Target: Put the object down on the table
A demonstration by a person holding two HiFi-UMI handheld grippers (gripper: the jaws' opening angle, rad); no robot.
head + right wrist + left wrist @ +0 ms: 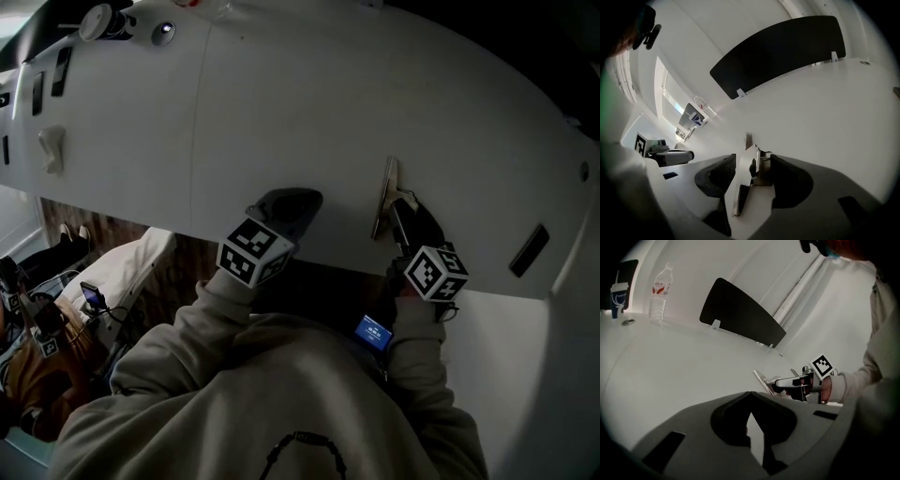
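A thin flat metal piece with a dark part (385, 195) rests on the white table (309, 103), just ahead of my right gripper (405, 210). In the right gripper view the metal piece (746, 183) stands on edge between the jaws of the right gripper (749, 169), which are spread apart and open, with a gap on the left side. My left gripper (289, 208) hovers at the table's near edge, shut and empty, its fingertips meeting (750, 414). From the left gripper view the right gripper (790, 383) and the metal piece (762, 381) show to the right.
A black divider panel (740, 317) (778, 51) stands at the far side of the table. A water bottle (660, 292) stands far left beside a small stand (619, 291). A dark flat rectangle (530, 249) lies at the right. Bags and cables lie on the floor (56, 309).
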